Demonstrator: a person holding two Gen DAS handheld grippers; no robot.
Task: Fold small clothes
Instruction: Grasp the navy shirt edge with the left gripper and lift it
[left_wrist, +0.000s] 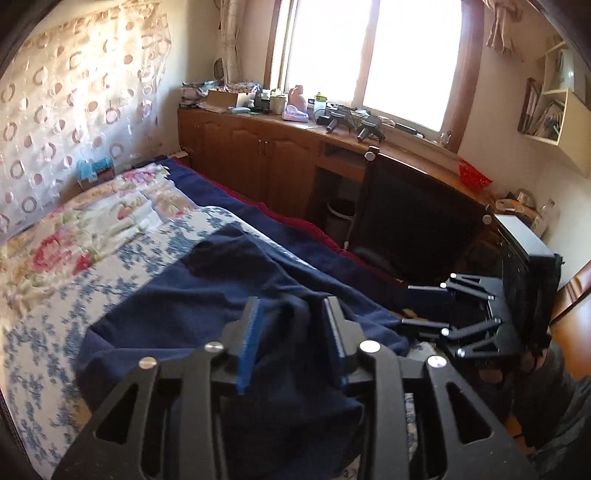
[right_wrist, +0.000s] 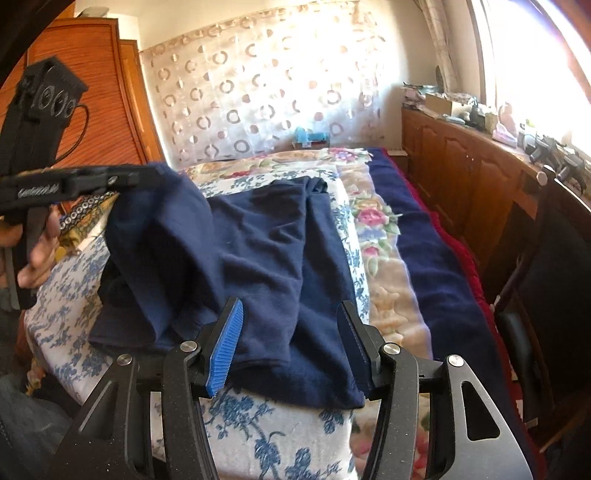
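Note:
A navy garment (left_wrist: 207, 288) (right_wrist: 258, 251) lies spread on the floral bedsheet (left_wrist: 55, 332) (right_wrist: 258, 435). My left gripper (left_wrist: 293, 306) hangs over its near part with the fingers apart. A ridge of the cloth sits between them, and the blue pad (left_wrist: 251, 343) shows bare. In the right wrist view the left gripper (right_wrist: 155, 172) is side-on at the left, with a fold of the garment raised up to its tip. My right gripper (right_wrist: 291, 302) (left_wrist: 406, 306) stands open over the garment's near hem, its blue pad (right_wrist: 225, 350) free of the cloth.
A navy blanket (left_wrist: 229, 199) (right_wrist: 436, 258) runs along the bed's window side. Beyond it stand a dark chair (left_wrist: 413, 221) (right_wrist: 554, 277) and a wooden cabinet (left_wrist: 258, 155) (right_wrist: 443, 155) with a cluttered top. A hand (right_wrist: 37, 254) holds the left gripper before a wardrobe (right_wrist: 103, 92).

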